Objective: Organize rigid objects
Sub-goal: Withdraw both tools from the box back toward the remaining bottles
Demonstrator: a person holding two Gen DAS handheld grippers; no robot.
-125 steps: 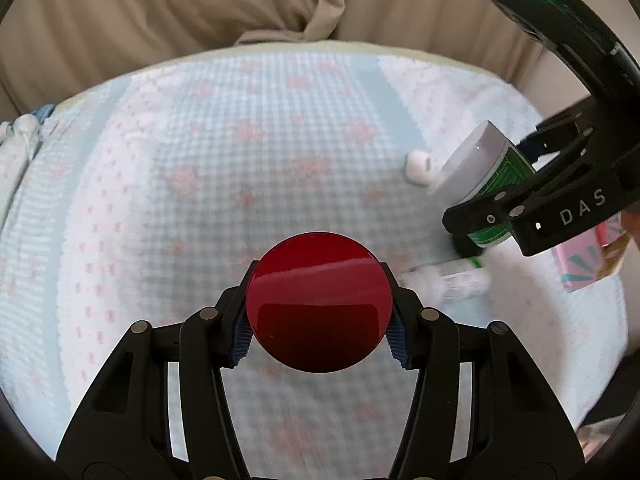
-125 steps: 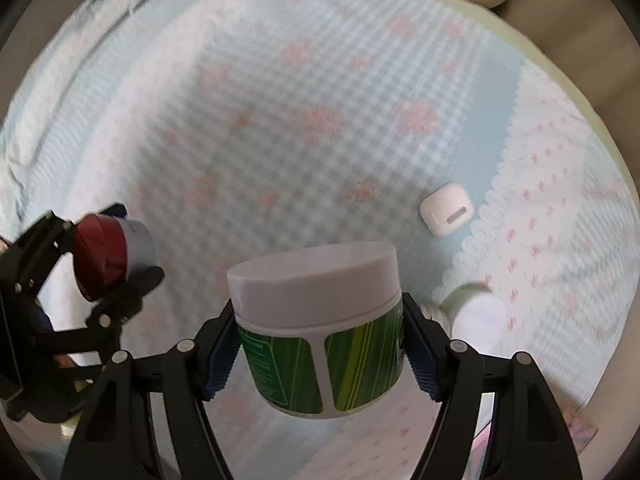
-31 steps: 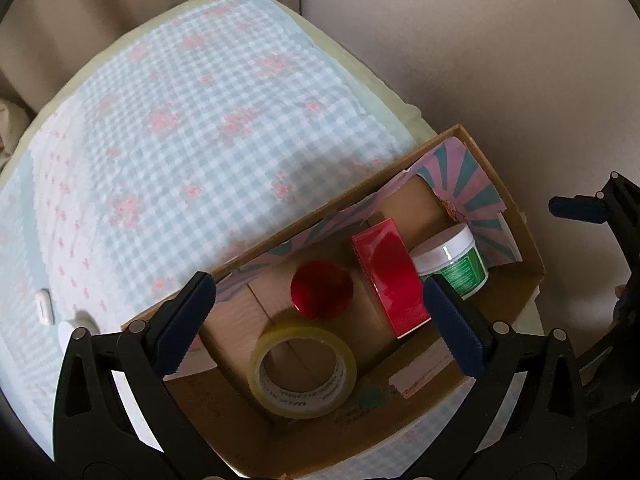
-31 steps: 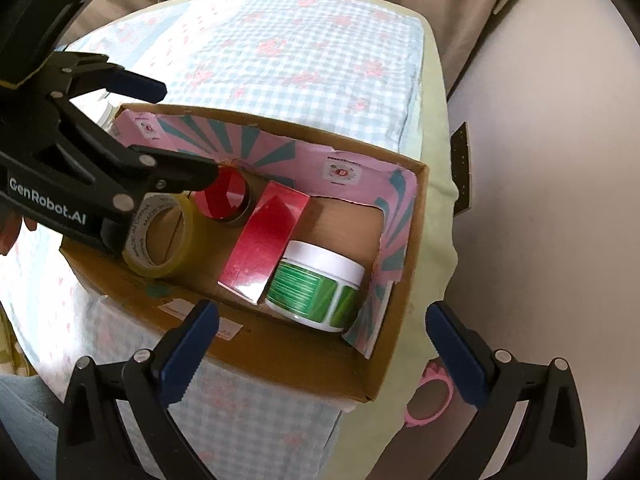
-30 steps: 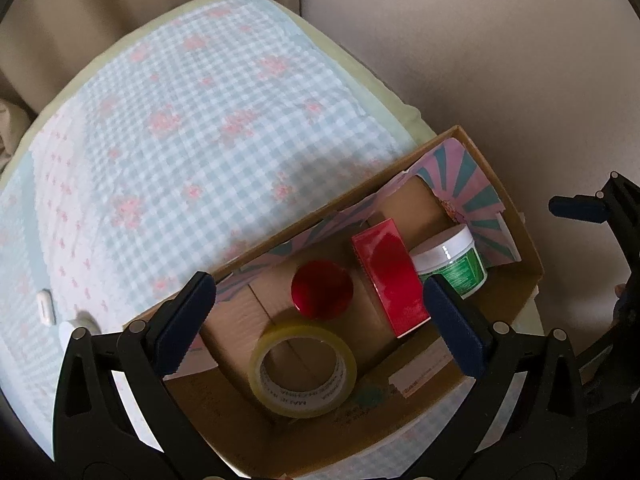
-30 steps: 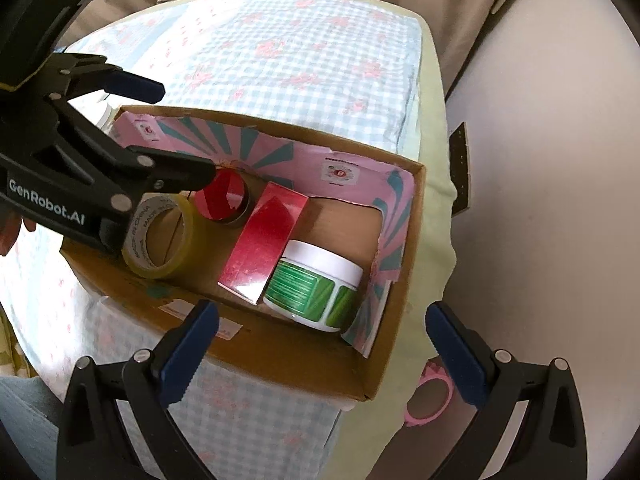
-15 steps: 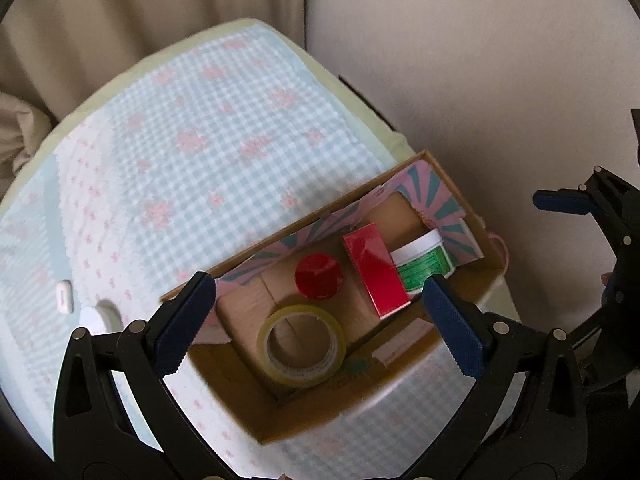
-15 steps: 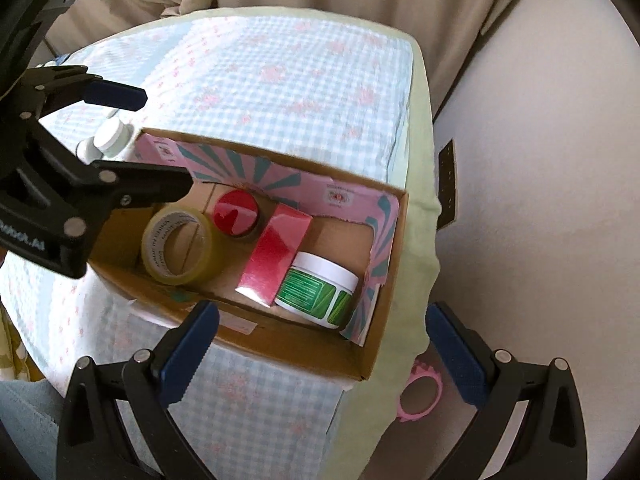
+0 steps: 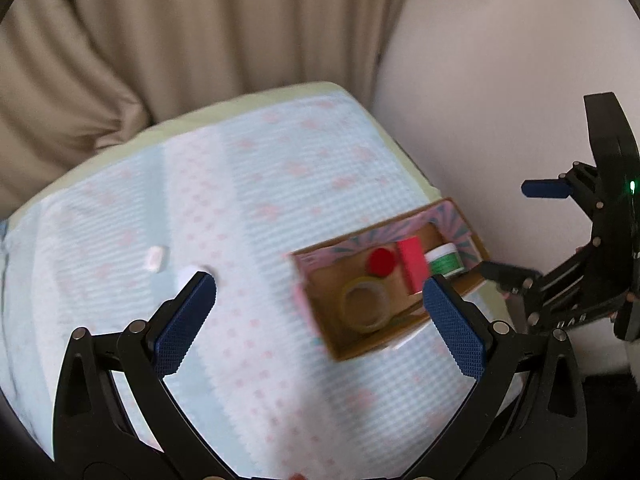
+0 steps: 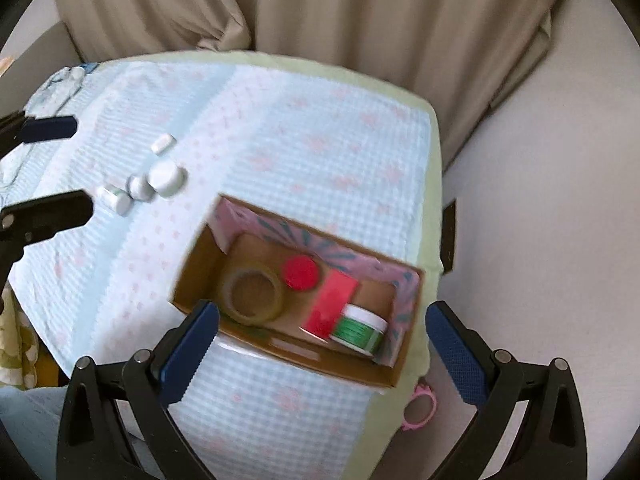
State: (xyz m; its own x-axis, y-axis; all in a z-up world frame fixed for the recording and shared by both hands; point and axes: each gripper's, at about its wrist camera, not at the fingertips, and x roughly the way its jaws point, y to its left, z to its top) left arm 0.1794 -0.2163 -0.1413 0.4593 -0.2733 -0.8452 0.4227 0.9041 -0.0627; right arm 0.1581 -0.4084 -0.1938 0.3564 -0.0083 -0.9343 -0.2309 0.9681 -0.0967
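A cardboard box [image 10: 280, 350] with a pink patterned lining sits at the table's right edge. It holds a tape roll [image 10: 252, 292], a red-lidded jar [image 10: 300, 273], a red box [image 10: 332, 304] and a green-labelled white jar [image 10: 360, 326]. The box also shows in the left wrist view [image 9: 360, 346]. On the cloth to the left lie a white case [image 10: 163, 143] and white bottles [image 10: 140, 188]. My left gripper [image 9: 320, 320] is open and empty, high above the table. My right gripper [image 10: 322, 350] is open and empty above the box's near side.
The table wears a pale blue checked cloth [image 10: 280, 132]. Beige curtains [image 10: 320, 12] hang behind it and a pale wall stands to the right. A pink ring-shaped object [image 10: 420, 410] lies on the floor by the box's corner.
Both grippers have pulled back and up from the box, which now looks smaller. The left view has swung left, showing more cloth and the white case. Both stay open and empty.
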